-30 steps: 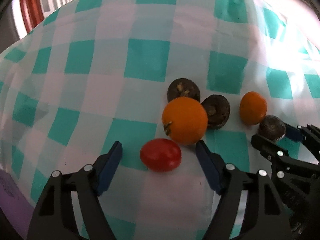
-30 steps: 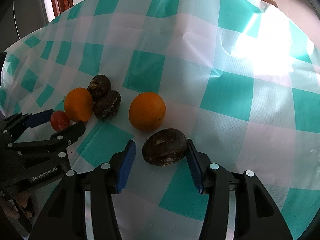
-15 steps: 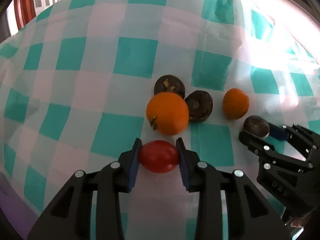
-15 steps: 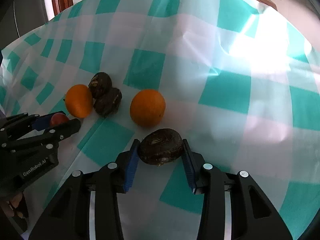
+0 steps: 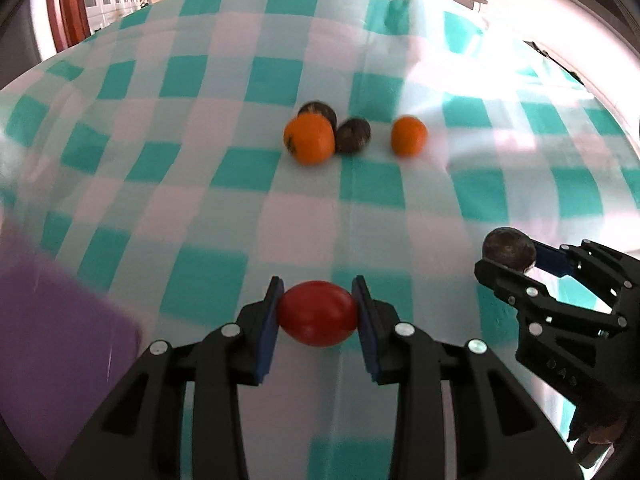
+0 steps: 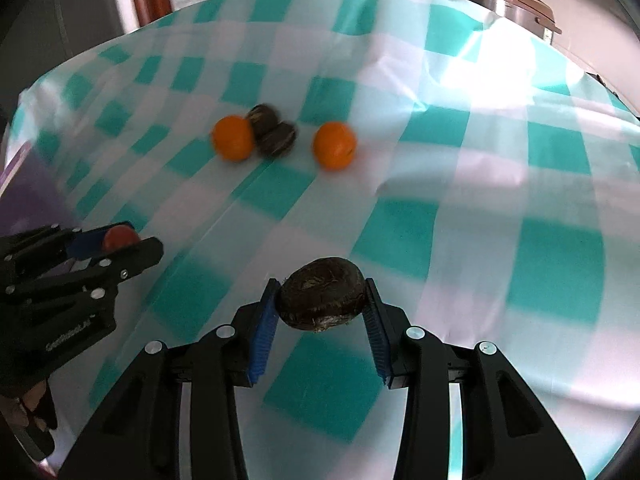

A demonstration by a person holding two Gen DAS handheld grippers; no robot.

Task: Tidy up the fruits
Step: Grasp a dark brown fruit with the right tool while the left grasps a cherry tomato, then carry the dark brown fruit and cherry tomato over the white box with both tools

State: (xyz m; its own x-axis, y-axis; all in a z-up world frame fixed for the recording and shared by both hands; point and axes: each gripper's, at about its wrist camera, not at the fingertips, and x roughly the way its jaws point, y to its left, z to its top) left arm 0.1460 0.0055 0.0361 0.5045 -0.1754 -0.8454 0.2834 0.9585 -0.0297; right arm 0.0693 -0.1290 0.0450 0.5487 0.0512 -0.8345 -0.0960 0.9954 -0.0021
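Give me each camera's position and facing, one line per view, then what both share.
Left wrist: rides the left gripper, looking down along its fingers at the red tomato it clamps; the right gripper shows at right.
Right wrist: rides the right gripper, looking down at the brown fruit it clamps; the left gripper shows at left.
Shared: checked cloth, two oranges, two brown fruits.

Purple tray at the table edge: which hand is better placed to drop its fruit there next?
Left, probably. The purple tray lies just beside the left tool, which grips the red tomato. The right tool, holding the dark brown fruit, sits farther away.
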